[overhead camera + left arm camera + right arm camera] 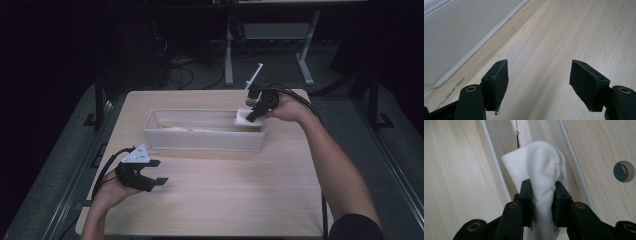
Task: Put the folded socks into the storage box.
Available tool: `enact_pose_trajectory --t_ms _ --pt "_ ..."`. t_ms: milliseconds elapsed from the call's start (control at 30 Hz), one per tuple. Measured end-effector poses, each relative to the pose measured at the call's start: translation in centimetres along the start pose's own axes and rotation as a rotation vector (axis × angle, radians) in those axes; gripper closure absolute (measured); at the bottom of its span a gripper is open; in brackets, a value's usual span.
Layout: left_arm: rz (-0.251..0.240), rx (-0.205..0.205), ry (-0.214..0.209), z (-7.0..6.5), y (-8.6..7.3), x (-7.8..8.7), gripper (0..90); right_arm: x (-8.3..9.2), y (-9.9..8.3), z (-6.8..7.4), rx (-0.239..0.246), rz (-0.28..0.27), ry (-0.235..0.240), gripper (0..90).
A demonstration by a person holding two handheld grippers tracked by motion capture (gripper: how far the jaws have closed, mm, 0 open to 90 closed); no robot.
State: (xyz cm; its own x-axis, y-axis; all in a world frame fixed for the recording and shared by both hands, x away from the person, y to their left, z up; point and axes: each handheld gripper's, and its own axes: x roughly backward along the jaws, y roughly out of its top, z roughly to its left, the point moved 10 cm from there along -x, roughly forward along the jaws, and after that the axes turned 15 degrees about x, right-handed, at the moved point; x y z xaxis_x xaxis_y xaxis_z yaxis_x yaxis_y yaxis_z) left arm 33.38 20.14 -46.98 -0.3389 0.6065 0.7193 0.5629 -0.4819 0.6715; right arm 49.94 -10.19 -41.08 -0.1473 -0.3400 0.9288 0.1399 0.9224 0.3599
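Clamping a bunched white cloth (541, 167) between its two black jaws, the right hand-held gripper (541, 195) stood narrowed to the thickness of the fabric, both pads pressed into the folds. In the high view this right hand-held gripper (255, 112) hung at about two o'clock from the bench's middle, over the right end of a long white tray (200, 141), with the cloth (242, 118) bulging just past the jaws and sitting at the tray's end wall; whether it touched the tray floor could not be told. The person's right forearm (335, 170) reached in from five o'clock.

The left hand-held gripper (152, 172) lay at about eight o'clock on the bench (240, 195), well apart from the cloth, near the tray's front wall. Its jaws stood wide apart with nothing between them, bare wood showing in the gap in the left gripper view (539, 85). The tray's white wall (454, 32) ran past at ten o'clock there. A round grey-filled hole (624, 171) in the bench showed at three o'clock in the right gripper view.
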Motion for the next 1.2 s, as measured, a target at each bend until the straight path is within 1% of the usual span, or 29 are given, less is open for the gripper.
enact_pose_trajectory --t_ms 367,567,633,667,700,833,933,967,1067,1167,1200 --pt "-0.007 -0.002 -0.001 0.0 0.1 0.2 31.2 -0.3 0.0 0.1 -0.001 0.016 0.002 73.0" --pt "-0.006 0.0 -0.002 0.1 0.0 0.1 31.2 -0.6 -0.2 0.1 -0.012 0.022 0.005 73.0" --pt "-0.001 -0.001 -0.004 0.1 0.0 0.0 31.2 -0.8 -0.3 0.2 -0.014 0.018 0.008 73.0" --pt "0.0 -0.002 -0.005 0.1 0.0 0.0 31.2 -0.9 -0.3 0.1 -0.013 0.007 0.002 73.0" --pt "0.003 -0.004 -0.005 0.0 -0.1 -0.1 31.2 -1.0 -0.4 0.2 -0.023 0.001 0.014 73.0" --pt "-0.001 0.0 -0.007 0.0 0.0 -0.2 31.2 -1.7 -1.1 0.1 -0.034 0.013 0.013 73.0" --pt "0.003 -0.003 -0.007 0.0 0.0 -0.2 31.2 -2.0 -1.3 -0.1 -0.049 -0.007 0.011 73.0" --pt "0.005 -0.008 -0.006 0.0 0.0 -0.2 31.2 -2.1 -1.4 -0.1 -0.05 -0.003 0.009 73.0" --pt "-0.001 -0.001 -0.007 0.0 0.0 -0.2 31.2 -2.6 -1.8 -0.3 -0.058 -0.001 0.011 73.0" --pt "0.004 -0.002 -0.008 -0.1 -0.1 -0.3 31.2 -3.0 -2.1 -0.3 -0.071 0.006 0.015 72.9" --pt "0.004 -0.002 -0.009 -0.1 -0.1 -0.3 31.2 -3.1 -2.1 -0.3 -0.068 0.004 0.015 72.9"
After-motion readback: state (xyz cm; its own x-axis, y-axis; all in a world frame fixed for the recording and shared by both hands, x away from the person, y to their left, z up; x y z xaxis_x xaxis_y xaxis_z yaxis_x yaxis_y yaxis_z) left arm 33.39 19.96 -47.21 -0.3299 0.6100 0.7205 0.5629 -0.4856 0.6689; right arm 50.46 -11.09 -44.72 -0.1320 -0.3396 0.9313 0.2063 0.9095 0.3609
